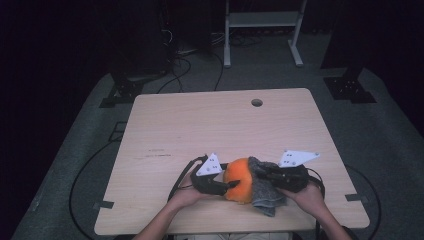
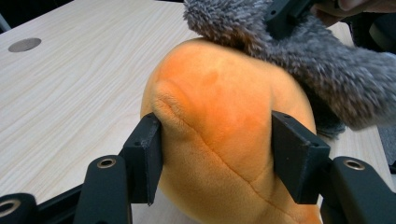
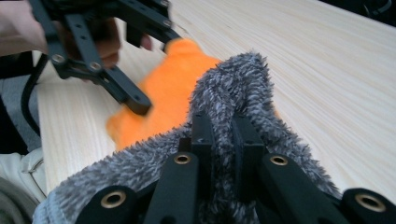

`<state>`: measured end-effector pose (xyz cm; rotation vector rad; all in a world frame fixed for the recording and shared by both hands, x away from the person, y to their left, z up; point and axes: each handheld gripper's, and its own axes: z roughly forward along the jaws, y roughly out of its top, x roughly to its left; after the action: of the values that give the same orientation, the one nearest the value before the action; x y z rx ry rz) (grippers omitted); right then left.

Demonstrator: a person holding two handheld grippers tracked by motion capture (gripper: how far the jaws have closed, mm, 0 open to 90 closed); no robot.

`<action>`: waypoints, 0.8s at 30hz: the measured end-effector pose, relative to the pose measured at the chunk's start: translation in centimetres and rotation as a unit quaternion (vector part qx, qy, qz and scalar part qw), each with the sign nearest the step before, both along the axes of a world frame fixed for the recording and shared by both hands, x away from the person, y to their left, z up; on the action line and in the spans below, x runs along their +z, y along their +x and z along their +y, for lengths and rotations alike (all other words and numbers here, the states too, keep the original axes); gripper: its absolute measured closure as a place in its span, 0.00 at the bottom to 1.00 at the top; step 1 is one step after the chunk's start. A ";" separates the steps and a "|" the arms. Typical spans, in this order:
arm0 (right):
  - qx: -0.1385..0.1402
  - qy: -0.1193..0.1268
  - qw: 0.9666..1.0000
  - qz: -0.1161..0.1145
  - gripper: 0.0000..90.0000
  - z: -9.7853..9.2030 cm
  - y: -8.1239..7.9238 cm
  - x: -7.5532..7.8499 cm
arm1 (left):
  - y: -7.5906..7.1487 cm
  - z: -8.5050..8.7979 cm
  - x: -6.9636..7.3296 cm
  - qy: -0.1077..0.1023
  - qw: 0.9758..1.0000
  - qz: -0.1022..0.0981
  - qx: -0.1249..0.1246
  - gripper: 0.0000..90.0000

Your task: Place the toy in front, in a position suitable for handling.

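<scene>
Up close, the left gripper (image 2: pixel 217 154) pinches the orange plush (image 2: pixel 224 126) between both pads, seam visible. Lower centre of its own view, the right gripper (image 3: pixel 223 140) is clamped on grey fuzzy cloth (image 3: pixel 243 84), which buries its fingertips.

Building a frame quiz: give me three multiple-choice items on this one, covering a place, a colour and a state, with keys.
1. Where on the table does the plush toy sit?
A. by the far edge, next to the round hole
B. by the near edge, between the two hands
C. at the far left corner

2. What colour is the plush toy?
A. orange
B. green
C. white

3. What is the right tool doing?
A. hanging open above bare wood
B. shut on the grey fuzzy cloth
C. shut on the orange plush

Key:
1 B: the high view shows it near the person, with the left tool on one side and the right tool on the other.
2 A: both gripper views show orange fabric.
3 B: the right gripper view shows its jaws pinching a fold of the cloth.
</scene>
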<state>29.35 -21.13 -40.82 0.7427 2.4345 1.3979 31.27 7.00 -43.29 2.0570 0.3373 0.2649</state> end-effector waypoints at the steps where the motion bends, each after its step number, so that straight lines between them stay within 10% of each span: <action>1: -0.003 0.000 1.000 0.003 0.90 -0.2 0.0 0.0 | 0.1 0.0 0.0 -0.003 1.000 0.005 -0.001 0.44; 6: 0.006 -0.003 1.000 -0.010 0.90 0.6 -0.7 0.0 | 0.8 -0.4 0.4 -0.030 0.997 0.069 0.020 0.21; 11: 0.015 -0.001 0.999 -0.030 0.90 1.5 -0.9 1.4 | 0.1 -0.9 0.9 -0.034 0.999 0.000 0.018 0.46; 15: 0.013 0.018 0.999 -0.047 0.90 1.9 -0.4 2.6 | -0.7 -1.3 1.3 -0.018 0.997 -0.079 0.010 0.50; 24: 0.007 0.015 1.000 -0.009 0.90 1.1 0.8 -0.2 | -0.2 0.1 0.1 -0.008 0.999 -0.051 0.005 0.46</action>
<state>30.14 -20.02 -41.05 0.7186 2.4141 1.4418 31.03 7.13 -43.21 2.0174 0.2862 0.3709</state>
